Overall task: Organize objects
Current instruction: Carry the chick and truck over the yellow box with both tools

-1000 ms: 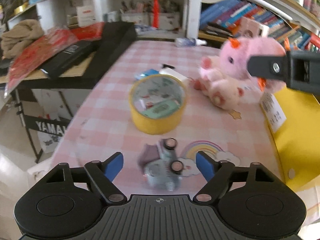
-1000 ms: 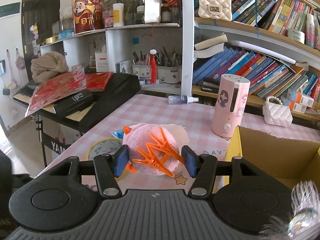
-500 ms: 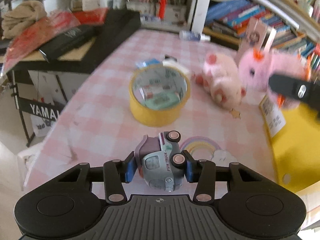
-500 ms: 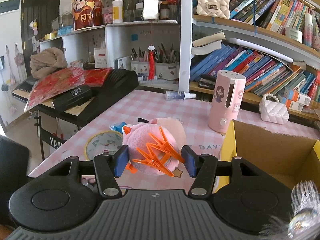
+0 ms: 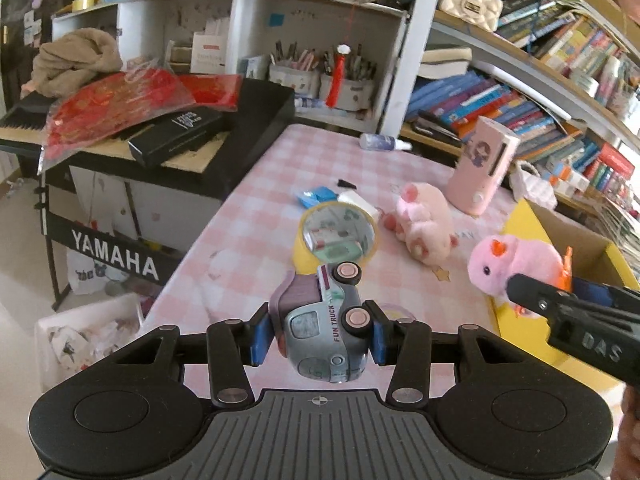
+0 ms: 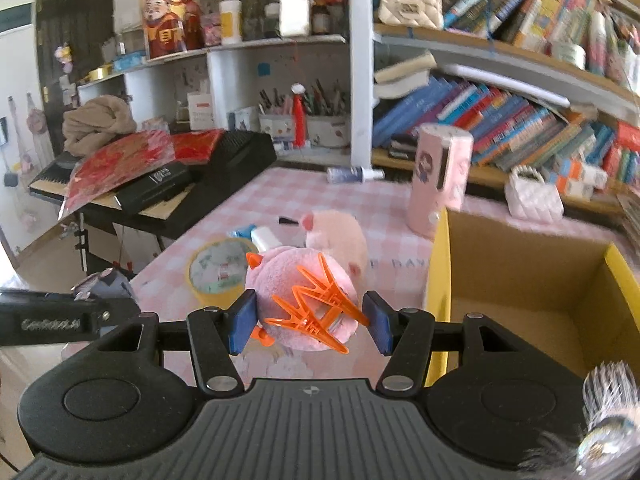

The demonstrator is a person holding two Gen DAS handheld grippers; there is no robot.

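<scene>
The left gripper has its fingers clamped on a toy truck, held above the table. The right gripper fingers grip a pink plush, with the box at 3 o'clock.

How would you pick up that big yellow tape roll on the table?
The yellow tape roll lies flat with its hole facing up. I would come straight down from above and put one finger inside the hole and one outside, pinching the near wall. Its full width looks broad for the fingers, while the wall is thin and stands upright.
</scene>
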